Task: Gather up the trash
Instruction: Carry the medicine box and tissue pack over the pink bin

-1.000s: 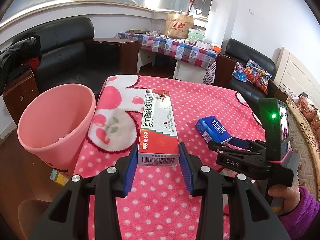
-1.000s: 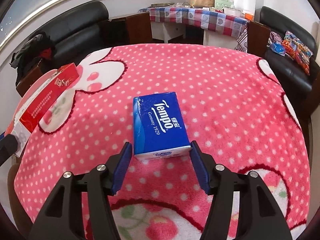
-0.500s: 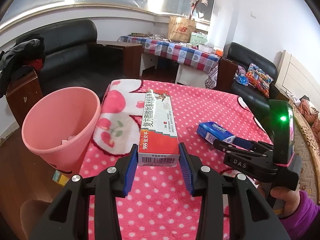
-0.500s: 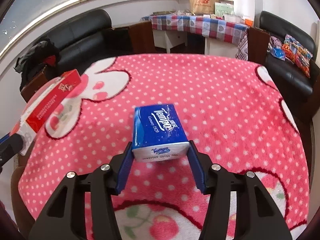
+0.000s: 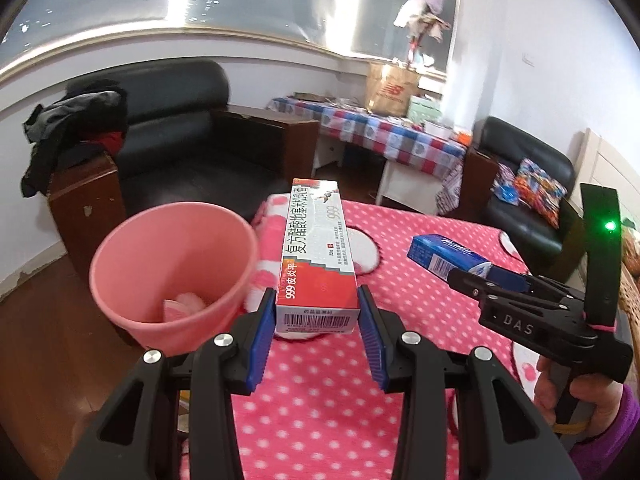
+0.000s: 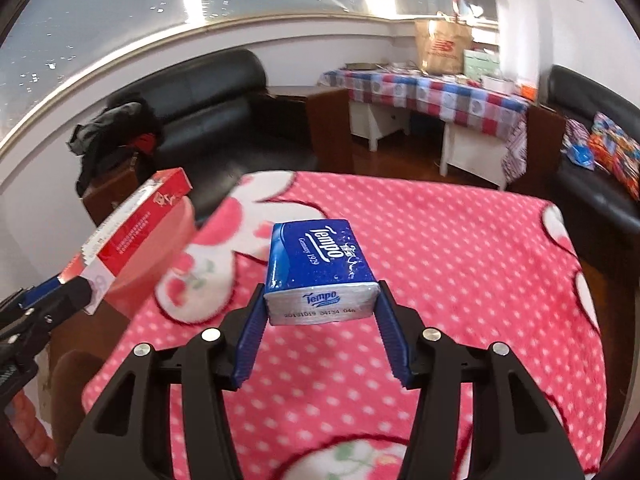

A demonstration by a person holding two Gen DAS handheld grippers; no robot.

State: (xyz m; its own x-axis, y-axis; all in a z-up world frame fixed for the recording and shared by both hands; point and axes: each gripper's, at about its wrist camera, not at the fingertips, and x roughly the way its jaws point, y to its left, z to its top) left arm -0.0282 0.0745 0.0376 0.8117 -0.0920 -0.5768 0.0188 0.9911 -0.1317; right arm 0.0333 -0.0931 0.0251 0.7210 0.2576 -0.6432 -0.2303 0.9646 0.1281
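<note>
Pink bin [image 5: 172,276] (pale scrap inside), left gripper [image 5: 316,320] pinching ointment box [image 5: 316,256], right gripper [image 6: 320,316] pinching tissue pack [image 6: 320,268]

Left wrist view: mounted just behind the jaws, looking forward and downward along them, close over the pink dotted blanket [image 5: 320,420], pink bin [image 5: 172,276] left of the jaws. Right wrist view: same mounting, also angled down, close over the blanket [image 6: 460,260]. Shared: blanket, black sofa [image 5: 176,120] [image 6: 208,92], checkered cloth [image 5: 384,132] [image 6: 432,92] far beyond both jaws.
</note>
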